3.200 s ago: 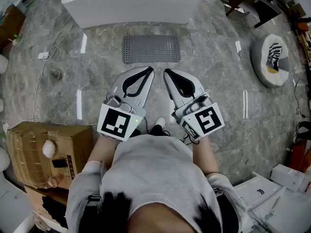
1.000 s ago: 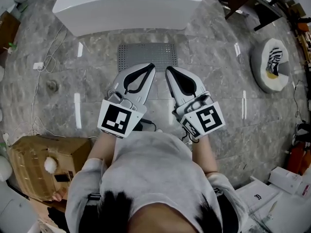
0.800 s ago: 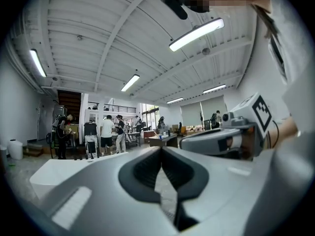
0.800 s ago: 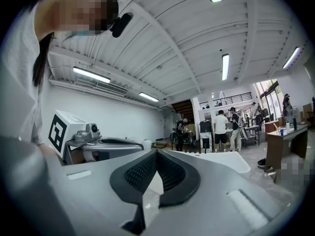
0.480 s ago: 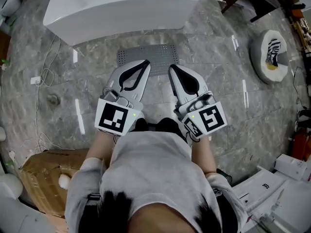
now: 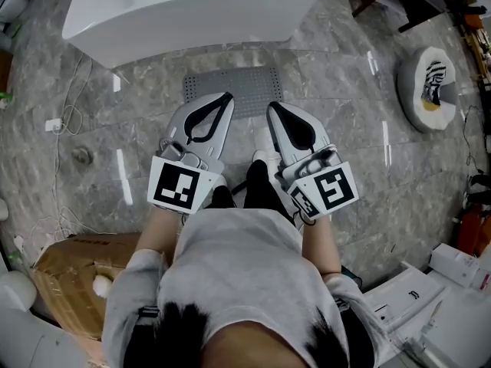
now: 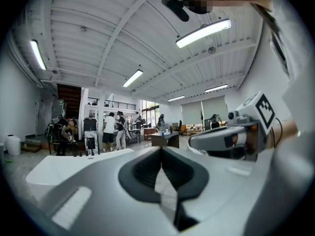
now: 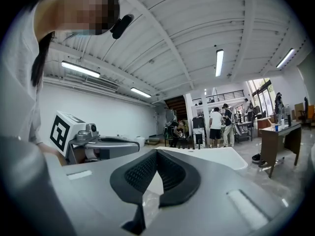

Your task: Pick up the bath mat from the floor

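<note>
On a grey marble floor (image 6: pixel 345 167) before a white bathtub (image 6: pixel 192 10), a grey perforated bath mat (image 6: pixel 238 83) lies flat, its long side parallel to the tub and just short of it. A person in a grey top holds two grippers side by side, their tips showing over the mat's near edge in the head view. The left gripper (image 6: pixel 228 96) is clenched on nothing: the left gripper view shows its dark ribbed pads (image 7: pixel 145 171) meeting at the tips. The right gripper (image 6: pixel 270 106) is clenched and empty too, its pads (image 8: pixel 140 173) meeting the same way in the right gripper view. Both gripper views look level across a bright hall, where people (image 7: pixel 109 129) stand near a clothes rack. A cardboard box (image 6: pixel 69 274) sits at the person's left. A round white cushion (image 6: pixel 427 90) lies well apart on the right.
</note>
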A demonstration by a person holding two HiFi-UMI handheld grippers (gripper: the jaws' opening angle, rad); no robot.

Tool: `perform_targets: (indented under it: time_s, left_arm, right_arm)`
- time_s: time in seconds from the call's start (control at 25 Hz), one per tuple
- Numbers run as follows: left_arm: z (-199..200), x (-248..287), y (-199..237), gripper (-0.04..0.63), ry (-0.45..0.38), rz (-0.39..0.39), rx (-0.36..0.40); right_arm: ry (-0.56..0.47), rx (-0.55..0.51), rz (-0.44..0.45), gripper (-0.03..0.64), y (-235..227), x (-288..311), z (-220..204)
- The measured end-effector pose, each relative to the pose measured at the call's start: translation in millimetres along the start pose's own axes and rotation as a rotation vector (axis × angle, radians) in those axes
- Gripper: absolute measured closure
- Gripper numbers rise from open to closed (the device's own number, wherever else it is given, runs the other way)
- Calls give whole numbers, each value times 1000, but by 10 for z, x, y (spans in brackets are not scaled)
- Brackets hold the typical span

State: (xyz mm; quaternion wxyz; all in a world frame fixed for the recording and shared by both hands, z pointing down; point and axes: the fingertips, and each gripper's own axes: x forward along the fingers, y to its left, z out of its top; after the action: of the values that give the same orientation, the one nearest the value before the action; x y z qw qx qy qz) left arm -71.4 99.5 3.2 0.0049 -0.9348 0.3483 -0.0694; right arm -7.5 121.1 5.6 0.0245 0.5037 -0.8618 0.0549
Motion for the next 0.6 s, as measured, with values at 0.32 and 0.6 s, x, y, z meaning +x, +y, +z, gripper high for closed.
perform_targets:
  time_s: [0.32,0.6]
  left_arm:
    - [66,495,78,595,4,57,-15]
    - [195,1015,59,595,-16,123,-18]
  right_arm:
    - [0,-9,60,615,-526,231,83]
    - [-2,-26,124,615,-1057,335,176]
